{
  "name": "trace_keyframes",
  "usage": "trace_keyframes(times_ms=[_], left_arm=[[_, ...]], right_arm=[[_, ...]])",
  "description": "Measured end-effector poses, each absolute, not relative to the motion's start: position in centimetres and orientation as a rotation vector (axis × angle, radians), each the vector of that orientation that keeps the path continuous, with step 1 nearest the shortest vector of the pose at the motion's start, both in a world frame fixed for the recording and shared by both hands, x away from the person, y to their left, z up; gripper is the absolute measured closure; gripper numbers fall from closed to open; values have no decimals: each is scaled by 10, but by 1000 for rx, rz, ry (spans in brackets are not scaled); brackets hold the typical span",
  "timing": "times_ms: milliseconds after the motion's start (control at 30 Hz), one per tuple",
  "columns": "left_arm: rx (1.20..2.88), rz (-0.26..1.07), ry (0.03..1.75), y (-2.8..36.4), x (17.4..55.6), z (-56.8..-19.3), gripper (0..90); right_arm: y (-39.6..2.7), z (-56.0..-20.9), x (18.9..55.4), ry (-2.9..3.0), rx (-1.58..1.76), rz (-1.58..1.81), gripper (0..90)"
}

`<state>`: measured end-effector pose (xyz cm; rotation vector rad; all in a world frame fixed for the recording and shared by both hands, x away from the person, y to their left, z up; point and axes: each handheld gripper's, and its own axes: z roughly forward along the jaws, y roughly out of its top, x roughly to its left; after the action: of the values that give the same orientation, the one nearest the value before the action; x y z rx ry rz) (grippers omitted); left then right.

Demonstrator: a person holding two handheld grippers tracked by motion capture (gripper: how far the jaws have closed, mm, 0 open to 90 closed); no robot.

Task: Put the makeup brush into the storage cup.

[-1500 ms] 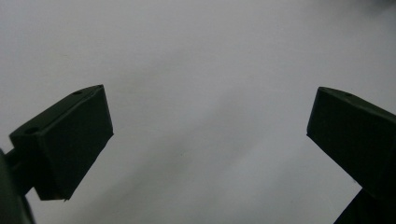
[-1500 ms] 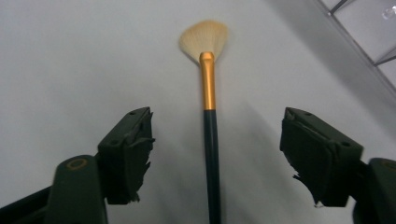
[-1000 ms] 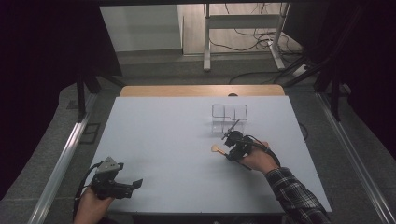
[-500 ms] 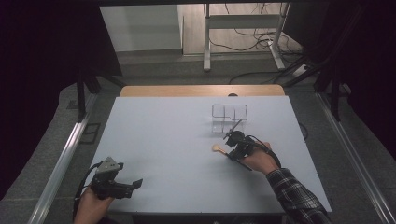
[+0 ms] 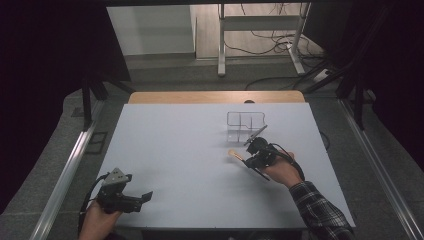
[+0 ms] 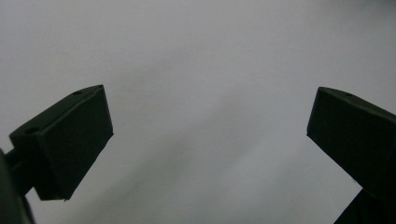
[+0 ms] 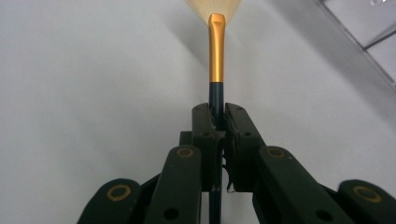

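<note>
**Brush pinched near the wire rack, other gripper idle**

At the near left of the white table (image 5: 190,150), the left gripper (image 5: 131,198) rests low in the person's hand, its jaws spread wide apart with nothing between them; the left gripper view looks past them onto bare tabletop. It is well apart from everything else and stands in nobody's way.

Right of centre, the right gripper (image 5: 248,159) has its jaws pressed together on the dark handle of a brush (image 7: 216,60), gripping just below the gold ferrule, with the pale bristles fanning out beyond it and pointing left over the table. The brush seems held just above the surface, though contact cannot be told.

Just beyond it, toward the far side, stands a small wire rack (image 5: 243,125) with open compartments; it is near the gripper's far end.

My judgement: the grip is narrow and on a round handle, so the brush may swivel or slide if its tip is pressed against anything. A swing toward the far side could snag the handle's tail on the light rack and push or tip it.
</note>
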<state>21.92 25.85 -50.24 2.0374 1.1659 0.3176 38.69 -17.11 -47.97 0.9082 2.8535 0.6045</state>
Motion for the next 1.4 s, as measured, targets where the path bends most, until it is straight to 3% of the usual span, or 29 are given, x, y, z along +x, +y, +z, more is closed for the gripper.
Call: trace_keyframes(times_ms=[1400], left_arm=[[2036,309,1163,259,219,-503,8]], right_arm=[[-200,-445,382,2638,919,964,838]])
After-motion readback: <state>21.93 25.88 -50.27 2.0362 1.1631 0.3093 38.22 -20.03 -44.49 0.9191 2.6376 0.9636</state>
